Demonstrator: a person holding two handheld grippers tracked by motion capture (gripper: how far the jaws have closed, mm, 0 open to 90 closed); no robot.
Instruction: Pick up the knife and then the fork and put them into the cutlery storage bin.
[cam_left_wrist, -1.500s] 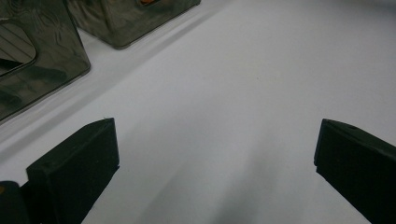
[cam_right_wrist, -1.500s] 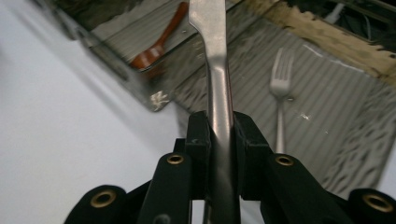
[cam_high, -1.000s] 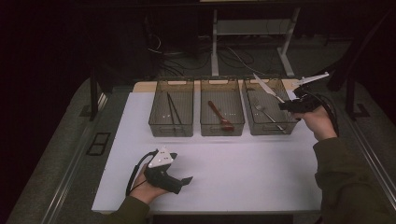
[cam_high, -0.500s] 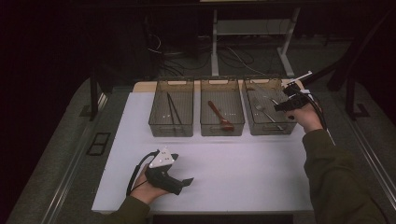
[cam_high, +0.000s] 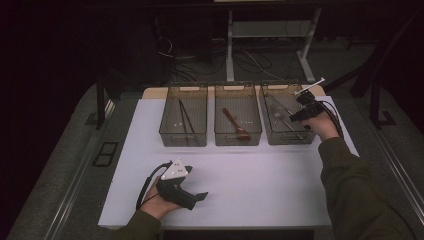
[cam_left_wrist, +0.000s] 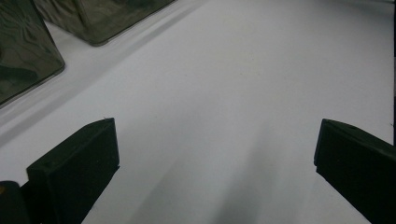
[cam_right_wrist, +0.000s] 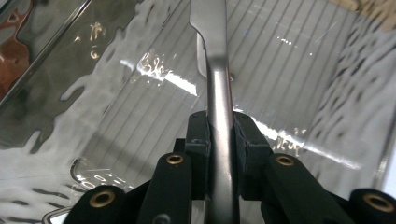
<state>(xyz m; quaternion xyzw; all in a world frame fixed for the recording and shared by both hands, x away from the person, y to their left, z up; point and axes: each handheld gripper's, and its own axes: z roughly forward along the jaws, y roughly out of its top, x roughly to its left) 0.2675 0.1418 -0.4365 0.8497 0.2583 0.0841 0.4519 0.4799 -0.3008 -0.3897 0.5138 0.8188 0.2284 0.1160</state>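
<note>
Clamping metal utensil (cam_right_wrist: 219, 93), right gripper (cam_right_wrist: 219, 135); utensil head cut off

Metal utensil (cam_right_wrist: 218, 93), silver, flat slim handle, clamped between right gripper (cam_right_wrist: 219, 135) pads, running straight out ahead of the jaws. It sits over the ribbed floor of the clear right bin (cam_high: 305, 137); its far end is cut off.
</note>
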